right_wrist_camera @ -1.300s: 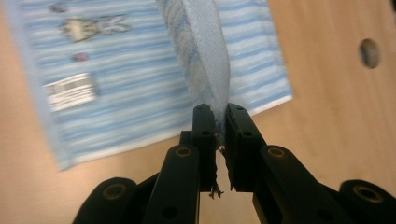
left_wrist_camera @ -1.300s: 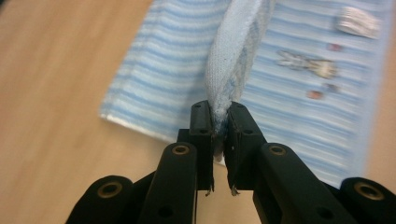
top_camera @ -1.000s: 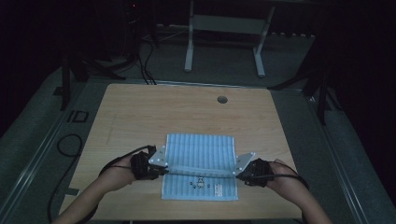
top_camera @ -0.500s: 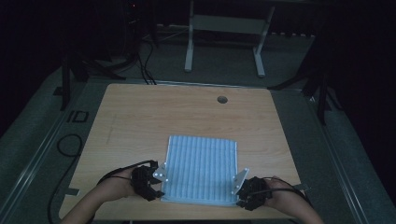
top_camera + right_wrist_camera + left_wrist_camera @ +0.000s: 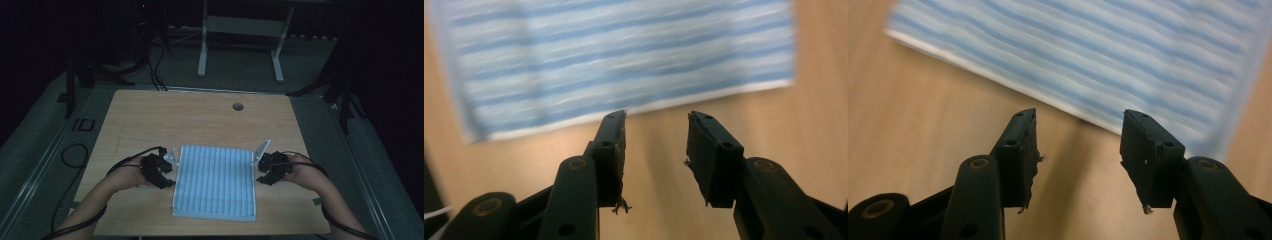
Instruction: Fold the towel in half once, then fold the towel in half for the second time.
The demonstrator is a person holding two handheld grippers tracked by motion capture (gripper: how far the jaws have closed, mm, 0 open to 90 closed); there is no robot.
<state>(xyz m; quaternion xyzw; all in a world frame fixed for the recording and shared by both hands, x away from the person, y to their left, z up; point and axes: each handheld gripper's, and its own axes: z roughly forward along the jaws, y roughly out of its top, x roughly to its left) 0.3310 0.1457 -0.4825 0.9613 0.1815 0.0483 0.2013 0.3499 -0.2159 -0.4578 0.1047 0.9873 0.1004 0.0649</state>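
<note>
Cloth (image 5: pixel 215 182), blue-striped and folded flat, lies on the near middle of the worktop (image 5: pixel 200 117) in the high view, with the left hand-held gripper (image 5: pixel 167 172) just beside its left edge and the right hand-held gripper (image 5: pixel 261 172) just beside its right edge, neither holding it. In the left gripper view, the jaws have just been opening and stand apart over bare wood, the cloth's (image 5: pixel 1088 60) edge just beyond them; a low reach could push that edge and rumple the fold instead of pinching it. In the right gripper view, the jaws have likewise just been opening, with nothing between them; the cloth (image 5: pixel 614 60) lies just ahead, and a bite on the top layer alone could peel the fold open.
</note>
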